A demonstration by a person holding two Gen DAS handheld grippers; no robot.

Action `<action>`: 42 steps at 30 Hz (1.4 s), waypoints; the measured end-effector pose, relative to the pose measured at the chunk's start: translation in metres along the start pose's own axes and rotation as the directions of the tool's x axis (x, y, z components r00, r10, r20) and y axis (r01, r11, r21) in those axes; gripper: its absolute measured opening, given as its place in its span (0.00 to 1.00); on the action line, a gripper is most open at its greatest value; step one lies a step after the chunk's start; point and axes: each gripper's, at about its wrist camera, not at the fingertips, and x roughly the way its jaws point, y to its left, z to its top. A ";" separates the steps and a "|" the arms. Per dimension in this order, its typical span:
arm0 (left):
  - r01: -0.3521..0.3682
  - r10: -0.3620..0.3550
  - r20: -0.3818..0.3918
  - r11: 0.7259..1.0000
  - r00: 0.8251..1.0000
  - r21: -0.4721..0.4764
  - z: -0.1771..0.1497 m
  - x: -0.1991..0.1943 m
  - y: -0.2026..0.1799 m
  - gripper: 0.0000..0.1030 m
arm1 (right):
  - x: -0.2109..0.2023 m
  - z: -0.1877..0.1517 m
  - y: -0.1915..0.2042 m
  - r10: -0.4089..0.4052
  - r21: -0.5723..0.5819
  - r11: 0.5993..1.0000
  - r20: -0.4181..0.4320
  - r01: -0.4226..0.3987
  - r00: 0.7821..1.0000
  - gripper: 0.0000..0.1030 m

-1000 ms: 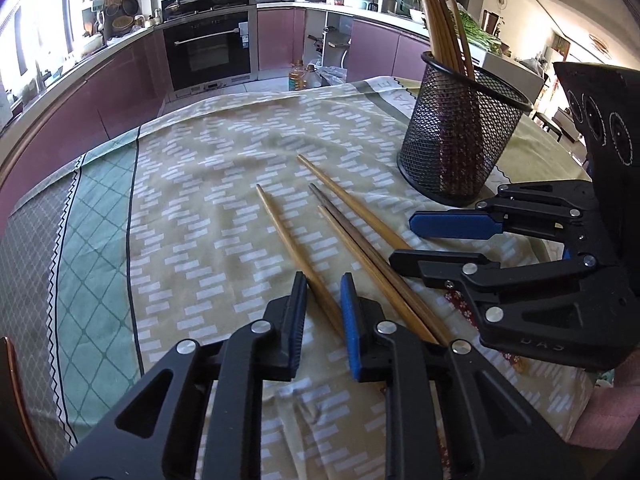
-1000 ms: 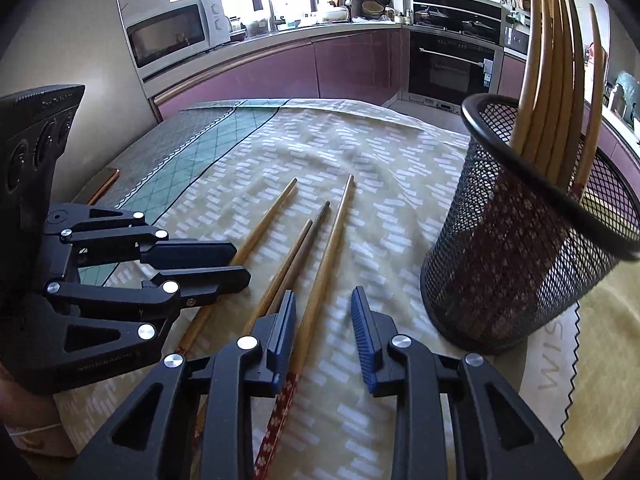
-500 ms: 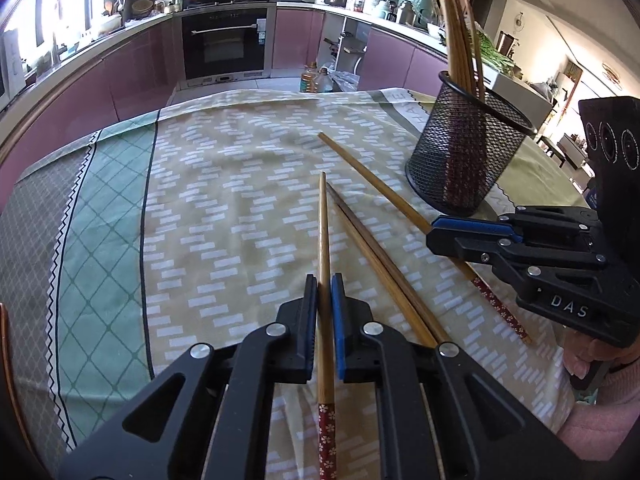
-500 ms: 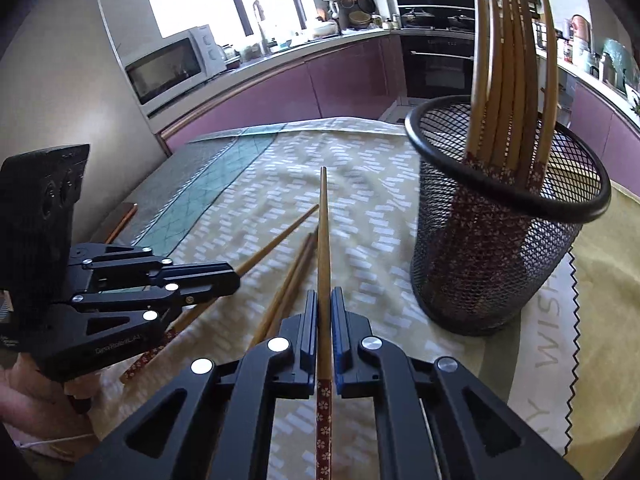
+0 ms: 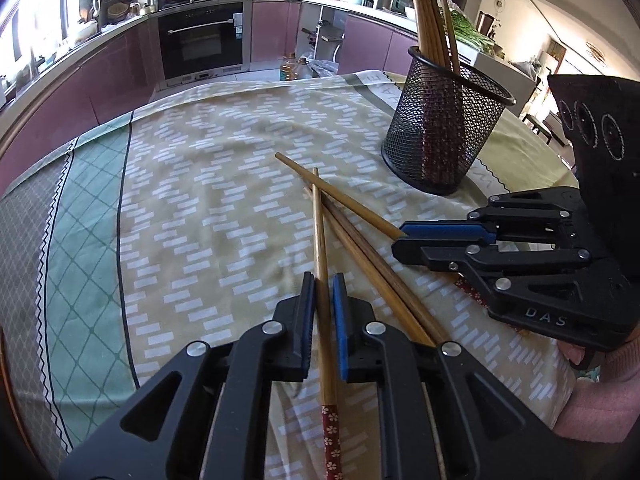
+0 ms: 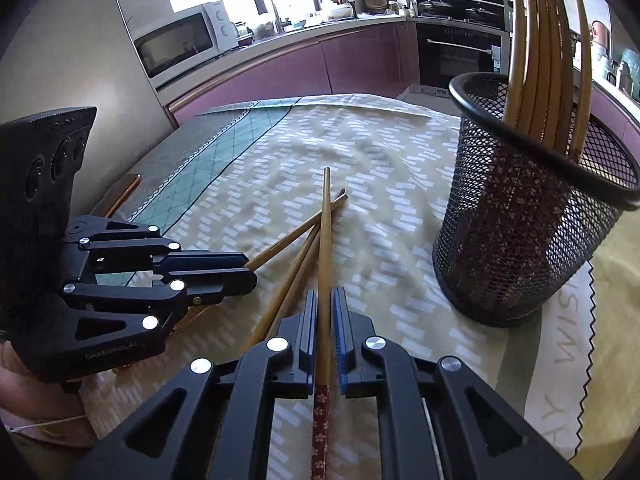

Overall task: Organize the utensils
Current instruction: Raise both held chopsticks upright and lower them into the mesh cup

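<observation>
My left gripper (image 5: 323, 280) is shut on a wooden chopstick (image 5: 319, 232) with a red flowered end, its tip pointing away over the table. My right gripper (image 6: 325, 298) is shut on another wooden chopstick (image 6: 325, 232) of the same kind. Two more chopsticks (image 5: 372, 256) lie on the tablecloth between the grippers; they also show in the right wrist view (image 6: 292, 276). A black mesh holder (image 5: 442, 124) with several chopsticks upright in it stands at the far right, and in the right wrist view (image 6: 524, 216) at the right. Each gripper shows in the other's view: the right gripper (image 5: 404, 240), the left gripper (image 6: 240, 272).
The table carries a beige patterned cloth (image 5: 208, 200) with a green checked band (image 5: 84, 216) at the left. Kitchen cabinets and an oven (image 5: 200, 36) stand beyond the far edge. A microwave (image 6: 180, 44) sits on the counter.
Both grippers closed on a chopstick each about half a second ago and still hold them. The held chopsticks now cross over the ones lying on the cloth, and both grippers have shifted slightly.
</observation>
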 end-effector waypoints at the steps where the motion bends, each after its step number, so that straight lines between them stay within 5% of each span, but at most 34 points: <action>1: 0.003 -0.003 -0.001 1.000 1.000 0.008 0.001 0.001 0.000 0.12 | 0.002 0.001 0.000 0.001 -0.001 1.000 0.001 -0.001 1.000 0.08; 11: -0.018 0.018 0.006 1.000 1.000 -0.012 0.008 0.005 0.001 0.07 | -0.005 0.004 -0.004 0.006 0.002 1.000 0.032 -0.006 0.999 0.06; 20: 0.072 -0.070 0.081 0.997 0.994 -0.024 0.018 -0.029 0.002 0.07 | -0.046 0.009 -0.004 0.030 -0.005 1.000 0.142 -0.029 0.989 0.06; 42: 0.268 -0.263 0.279 0.963 0.924 0.022 0.052 -0.116 -0.005 0.07 | -0.130 0.019 -0.032 -0.025 0.040 0.999 0.370 0.011 0.929 0.06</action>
